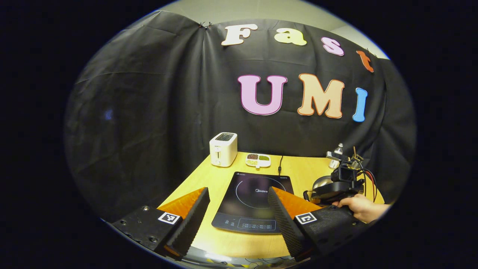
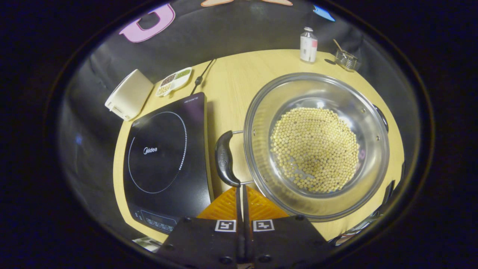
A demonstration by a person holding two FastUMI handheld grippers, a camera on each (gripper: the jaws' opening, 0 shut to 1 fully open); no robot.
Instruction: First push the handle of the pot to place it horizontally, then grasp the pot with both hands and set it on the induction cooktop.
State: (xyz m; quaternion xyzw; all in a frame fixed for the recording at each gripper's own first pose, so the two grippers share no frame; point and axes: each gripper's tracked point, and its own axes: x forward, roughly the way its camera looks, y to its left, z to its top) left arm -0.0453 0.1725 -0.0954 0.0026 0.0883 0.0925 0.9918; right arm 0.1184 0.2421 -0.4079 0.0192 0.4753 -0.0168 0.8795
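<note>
While beans (image 2: 314, 148) fill the pot (image 2: 257, 112), right hand-held gripper (image 2: 241, 190) is closed, left hand-held gripper (image 1: 239, 194) wide.

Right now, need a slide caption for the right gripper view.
Closed right claw at the near handle of a bean-filled steel pot, beside the induction cooktop.

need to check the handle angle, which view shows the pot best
The right gripper view: it looks down into the pot, showing the rim, the beans inside and the near black handle just ahead of the shut tongs. The left gripper view shows just a sliver of the pot behind the other gripper.
</note>
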